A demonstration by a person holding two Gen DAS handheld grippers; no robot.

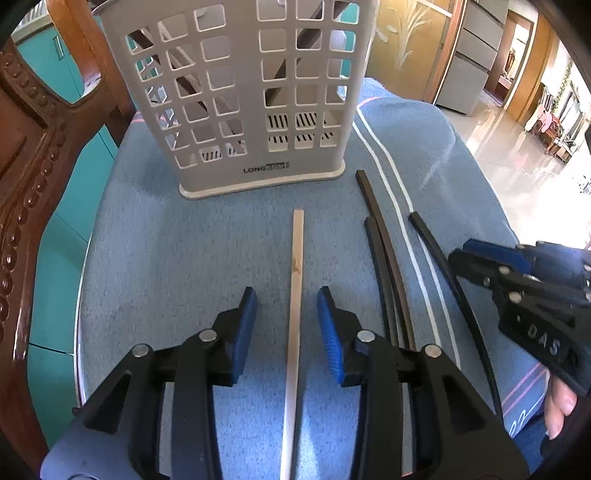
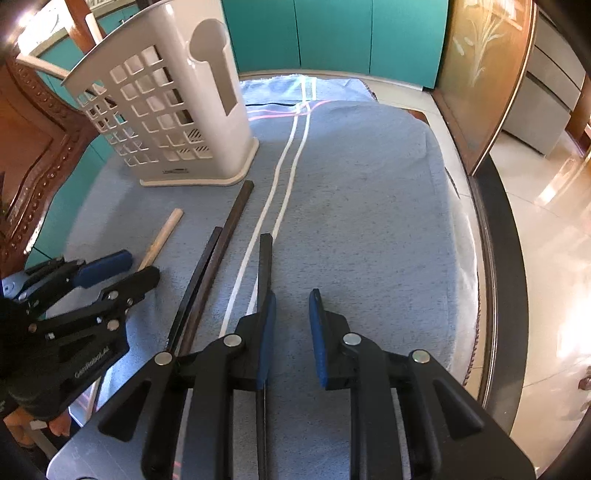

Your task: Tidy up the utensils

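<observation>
A grey plastic utensil holder (image 1: 236, 99) stands upright on the blue towel (image 1: 166, 258); it also shows in the right wrist view (image 2: 173, 118), with a few chopsticks inside. A light wooden chopstick (image 1: 295, 295) lies on the towel between the fingers of my open left gripper (image 1: 287, 317). Two dark chopsticks (image 1: 384, 258) lie side by side to its right. A third dark chopstick (image 2: 264, 266) lies just left of my open right gripper (image 2: 292, 325), against its left finger. Neither gripper holds anything.
A carved wooden chair back (image 1: 33, 158) rises at the left. The table's dark rim (image 2: 495, 258) curves at the right, with shiny floor beyond. Teal cabinets (image 2: 332, 33) stand behind the table.
</observation>
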